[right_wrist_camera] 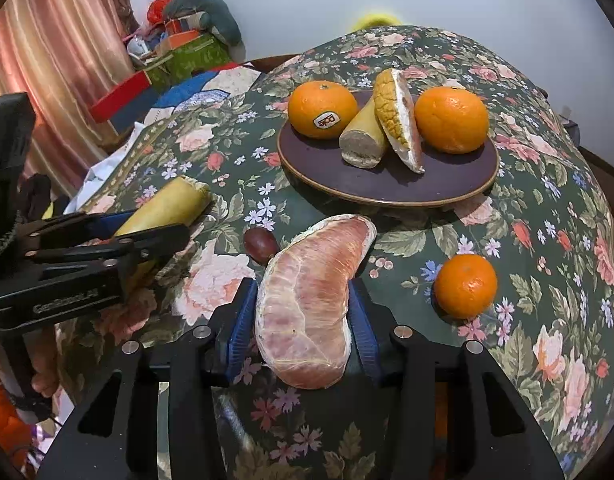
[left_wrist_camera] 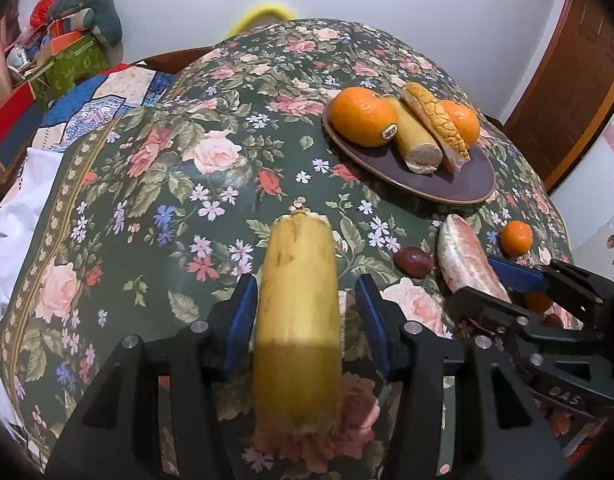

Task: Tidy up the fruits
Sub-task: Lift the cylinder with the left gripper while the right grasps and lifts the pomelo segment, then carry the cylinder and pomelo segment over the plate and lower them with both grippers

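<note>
My left gripper [left_wrist_camera: 306, 298] has its blue pads around a yellow banana half [left_wrist_camera: 297, 320]; the left pad touches it, the right pad stands a little off. My right gripper [right_wrist_camera: 303, 304] is shut on a pink pomelo segment [right_wrist_camera: 307, 300], which also shows in the left wrist view [left_wrist_camera: 465, 258]. A dark purple plate [right_wrist_camera: 387, 182] holds two large oranges [right_wrist_camera: 322, 109] [right_wrist_camera: 451, 119], another banana half [right_wrist_camera: 365, 138] and a melon wedge [right_wrist_camera: 399, 120]. A small orange [right_wrist_camera: 465, 285] and a dark grape [right_wrist_camera: 260, 242] lie on the cloth.
The table wears a dark green floral cloth [right_wrist_camera: 547, 260]. Boxes and cushions [right_wrist_camera: 187, 48] are piled beyond its far left edge, with a pink curtain [right_wrist_camera: 59, 52] behind. A wooden door [left_wrist_camera: 567, 80] stands at the right.
</note>
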Demonstrator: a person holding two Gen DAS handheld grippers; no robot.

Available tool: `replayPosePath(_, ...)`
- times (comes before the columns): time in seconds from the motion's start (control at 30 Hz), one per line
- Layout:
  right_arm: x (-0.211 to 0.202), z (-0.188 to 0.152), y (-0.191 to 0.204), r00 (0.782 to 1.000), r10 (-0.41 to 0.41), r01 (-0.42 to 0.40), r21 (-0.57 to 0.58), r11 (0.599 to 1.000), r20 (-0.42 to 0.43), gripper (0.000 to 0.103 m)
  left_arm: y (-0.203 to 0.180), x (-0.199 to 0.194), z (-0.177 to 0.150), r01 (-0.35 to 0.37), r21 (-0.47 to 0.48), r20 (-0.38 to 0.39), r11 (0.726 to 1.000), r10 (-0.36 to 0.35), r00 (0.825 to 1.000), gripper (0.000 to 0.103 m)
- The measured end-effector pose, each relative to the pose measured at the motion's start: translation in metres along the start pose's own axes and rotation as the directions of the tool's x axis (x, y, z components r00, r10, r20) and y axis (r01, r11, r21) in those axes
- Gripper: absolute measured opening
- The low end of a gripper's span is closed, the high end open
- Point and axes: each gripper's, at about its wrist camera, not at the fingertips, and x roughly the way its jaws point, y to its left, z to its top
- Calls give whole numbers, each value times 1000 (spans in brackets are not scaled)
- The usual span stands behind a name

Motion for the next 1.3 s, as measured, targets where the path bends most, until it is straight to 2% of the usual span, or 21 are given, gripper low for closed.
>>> replayPosePath(0.1,-9,-2,-3,1000,16,-16,19,1000,18,42,-3,-2,1,-30,13,3,999,30,1000,38)
replayPosePath(0.3,-27,3,-3,998,-14,13,13,1000,69,42,-1,-13,-3,-3,-15,-3,1000,3,1000,38)
replayPosePath(0.57,-52,11,-13,991,-34,30,32,999,130,42,-12,-46,0,8,-4,69,1000,-7,998,37)
replayPosePath(0.8,-74,20,-29,980,-60,51,52,997,188,42,-33,-71,18,40,22,147,999,-43,988,36)
replayPosePath(1.03,-85,29,-44,970,-82,69,65,996,227,42,-51,-70,42,71,40,176,997,-77,981,36)
replayPosePath(1.3,-80,43,-59,968,-80,66,67,996,236,42,-65,-53,60,93,57,165,994,-101,981,36)
